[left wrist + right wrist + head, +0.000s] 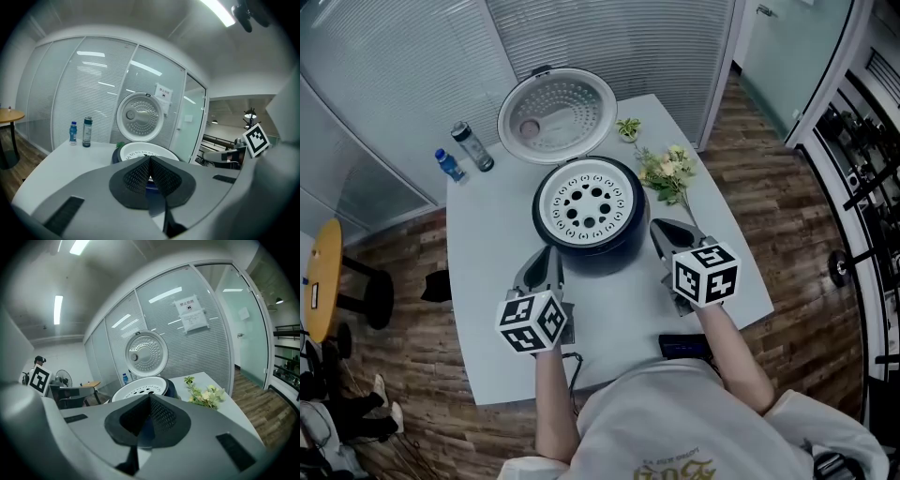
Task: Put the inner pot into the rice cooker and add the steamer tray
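As the white steamer tray (589, 202) sits across the mouth of the rice cooker (623, 246), we hold the left tongs (547, 261) and right tongs (662, 231) just short of its near side, one at each flank. Both are pressed fully together with nothing between them. The inner pot is out of sight under the tray, so we cannot tell whether it is seated squarely. We judge the loading largely done, with the lid (558, 117) standing open behind. The risk lies in the follow-through: if the tray rests crooked on the pot's rim, bringing the lid down could jam or tip it, and closed tongs pushing on the smooth lid may slip off. The right tongs also work near the flower sprig (667, 172) lying on the surface (487, 281) beside the cooker, which a careless sweep could drag along, while two bottles (473, 147) at the far left corner stand well apart.
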